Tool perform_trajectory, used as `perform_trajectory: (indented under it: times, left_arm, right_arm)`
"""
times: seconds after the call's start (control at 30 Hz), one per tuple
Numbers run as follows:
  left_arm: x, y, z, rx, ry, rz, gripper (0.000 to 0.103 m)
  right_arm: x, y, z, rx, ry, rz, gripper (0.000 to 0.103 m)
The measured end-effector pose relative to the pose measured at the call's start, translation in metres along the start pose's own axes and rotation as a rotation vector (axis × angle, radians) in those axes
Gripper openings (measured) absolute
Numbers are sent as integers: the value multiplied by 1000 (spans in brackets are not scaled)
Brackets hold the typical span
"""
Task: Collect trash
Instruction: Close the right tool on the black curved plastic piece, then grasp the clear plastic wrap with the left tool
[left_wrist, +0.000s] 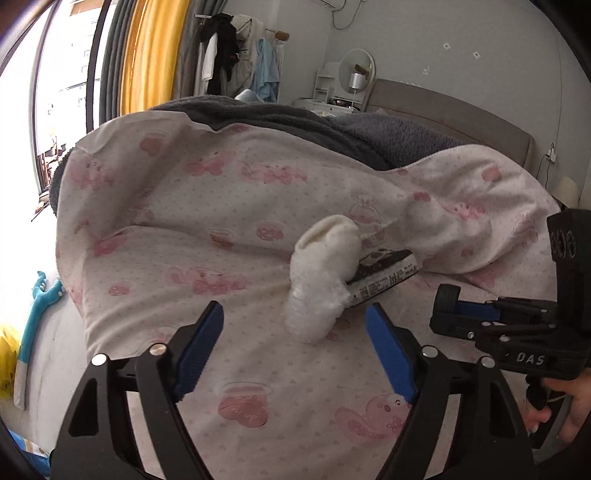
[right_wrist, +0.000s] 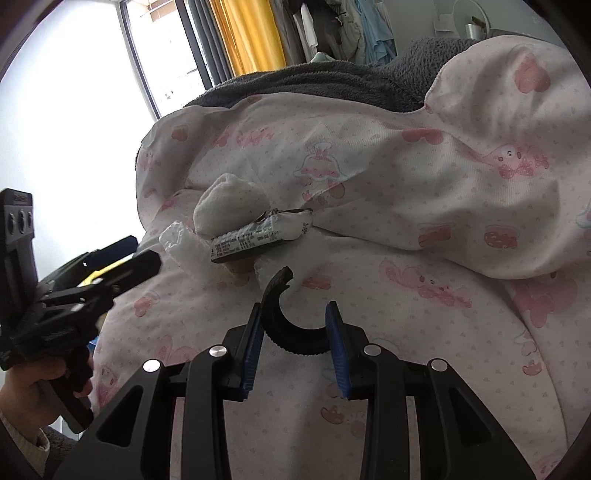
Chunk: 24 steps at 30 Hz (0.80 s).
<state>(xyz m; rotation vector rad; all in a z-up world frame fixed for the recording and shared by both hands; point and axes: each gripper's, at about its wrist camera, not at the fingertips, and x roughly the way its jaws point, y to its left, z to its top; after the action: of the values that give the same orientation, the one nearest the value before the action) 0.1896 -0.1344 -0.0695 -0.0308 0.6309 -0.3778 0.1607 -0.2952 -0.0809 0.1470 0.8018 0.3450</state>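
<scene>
Trash lies on a pink-patterned white blanket (left_wrist: 155, 206) spread over a bed: a white sock (left_wrist: 327, 242), a crumpled clear plastic wrapper (left_wrist: 314, 314) and a flat black-and-white printed packet (left_wrist: 384, 277), all touching in one small heap. Left gripper (left_wrist: 295, 347) hangs just short of the wrapper, blue pads spread wide with nothing between them. Right gripper (right_wrist: 295, 332) pinches a curved black ribbed fragment (right_wrist: 286, 325), near the heap.
</scene>
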Motion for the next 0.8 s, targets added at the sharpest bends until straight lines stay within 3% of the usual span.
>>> perform_trajectory:
  times: [0.17, 0.43, 0.57, 0.8]
  left_arm:
    - [11, -5, -1, 0, 20, -27, 65]
    - [20, -4, 3, -24, 32, -40, 55]
    - [23, -2, 5, -27, 46, -48, 43]
    - [24, -2, 4, -25, 61, -51, 36]
  right_arm:
    - [-6, -6, 0, 2, -5, 6, 34]
    - [-10, -15, -2, 19, -1, 13, 34]
    - [-11, -13, -1, 15, -4, 18, 34]
    - [-12, -7, 3, 8, -1, 29, 34]
